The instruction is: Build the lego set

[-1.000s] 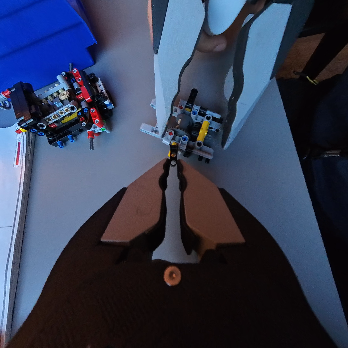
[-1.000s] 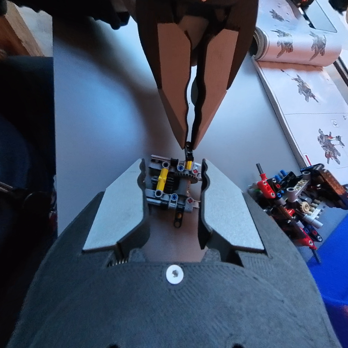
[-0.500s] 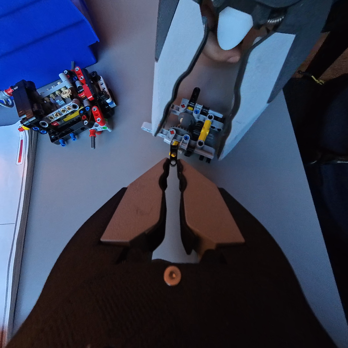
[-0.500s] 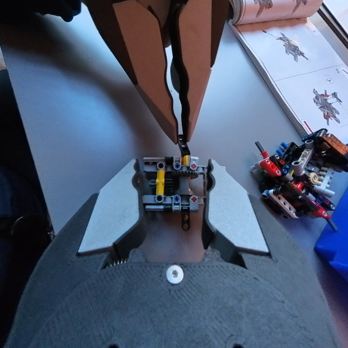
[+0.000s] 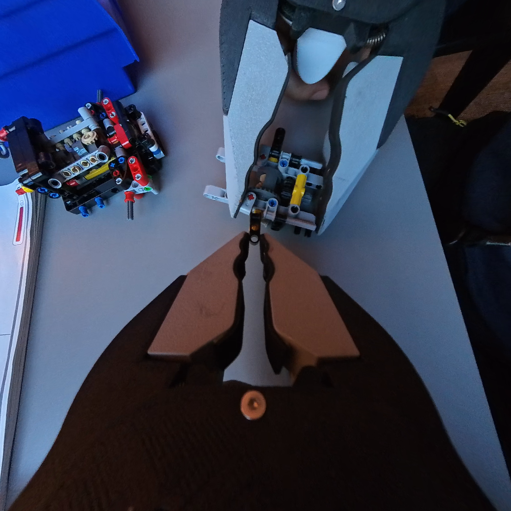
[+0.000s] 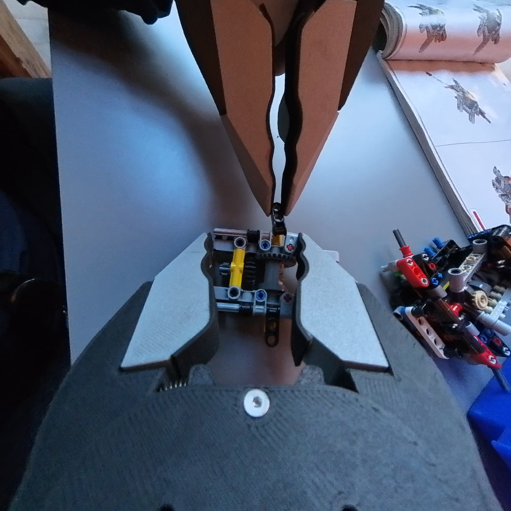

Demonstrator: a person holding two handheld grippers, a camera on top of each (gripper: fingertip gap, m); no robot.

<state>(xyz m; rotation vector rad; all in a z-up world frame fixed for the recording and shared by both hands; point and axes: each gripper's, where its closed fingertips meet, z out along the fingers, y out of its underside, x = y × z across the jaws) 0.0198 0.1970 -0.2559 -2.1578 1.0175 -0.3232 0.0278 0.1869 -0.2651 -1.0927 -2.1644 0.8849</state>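
Grey table (image 5: 414,304) — bears everything listed, both claws working near one long edge of it. Open instruction booklet (image 6: 456,116), printed pages up, along the far side in the right wrist view. Blue bin (image 5: 55,49), at a corner of the table beside the booklet. Large brick-built assembly (image 5: 83,163), black with red, blue and tan parts, resting just in front of the bin and well apart from both claws; a dark axle sticks out of its near side. Right gripper (image 6: 253,249), grey fingers, pinching the small gear-frame assembly (image 6: 254,271) across its width: each pad lies against one side of the grey frame, which sits flat between the fingertips with its two long grey beams running crosswise to the fingers. Inside the frame, a yellow connector (image 6: 237,269) and black gears; a black lift arm (image 6: 272,330) hangs from the near beam, pointing back toward the gripper body. Left gripper (image 5: 254,237), tan fingers, pressed nearly together on a short black link (image 5: 254,229) — held by one end at the very fingertips, long axis in line with the fingers, free end pointing away from the claw and meeting the far beam of the gear frame at a yellow pin (image 6: 277,239) there. The two grippers face each other tip to tip.
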